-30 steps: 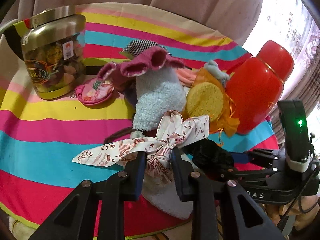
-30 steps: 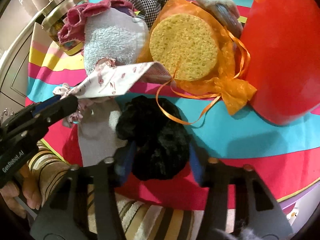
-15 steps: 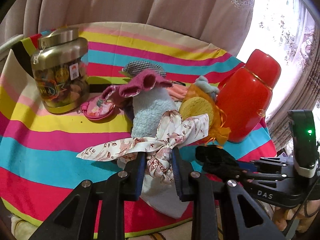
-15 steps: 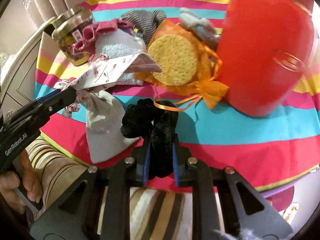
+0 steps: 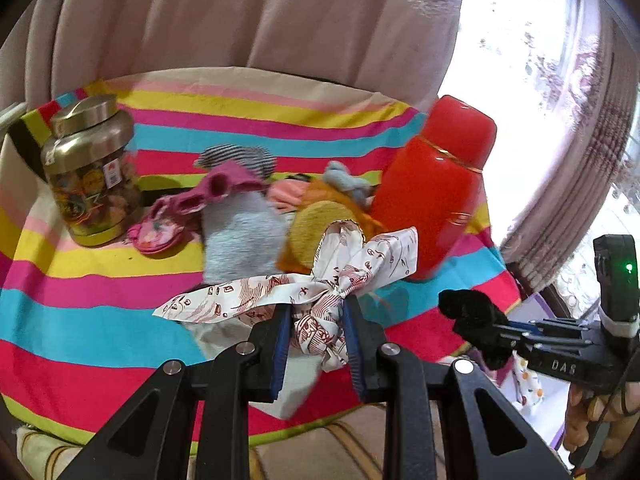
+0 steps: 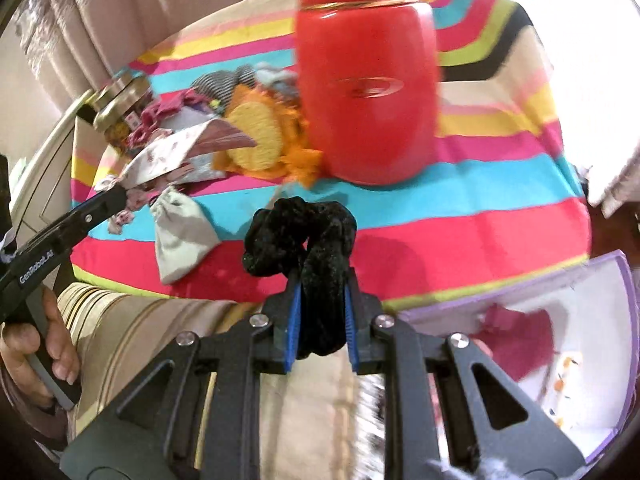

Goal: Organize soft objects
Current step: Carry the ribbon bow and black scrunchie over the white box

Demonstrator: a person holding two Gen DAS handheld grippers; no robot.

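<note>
Striped tablecloth (image 5: 100, 320) surface | left gripper (image 5: 316, 332) clamped patterned scarf (image 5: 352, 264) | right gripper (image 6: 320, 320) clamped black scrunchie (image 6: 304, 232) | only right view showed us purple-rimmed box (image 6: 600, 360).

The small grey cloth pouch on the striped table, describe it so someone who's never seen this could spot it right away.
Start from the tall red jar on the striped tablecloth, then look toward the table's near edge. There the grey pouch lies flat on the red stripe, beside the printed bow scarf that the left gripper holds. It is the only plain, pale, drawstring-necked piece among bright, patterned neighbours.
</note>
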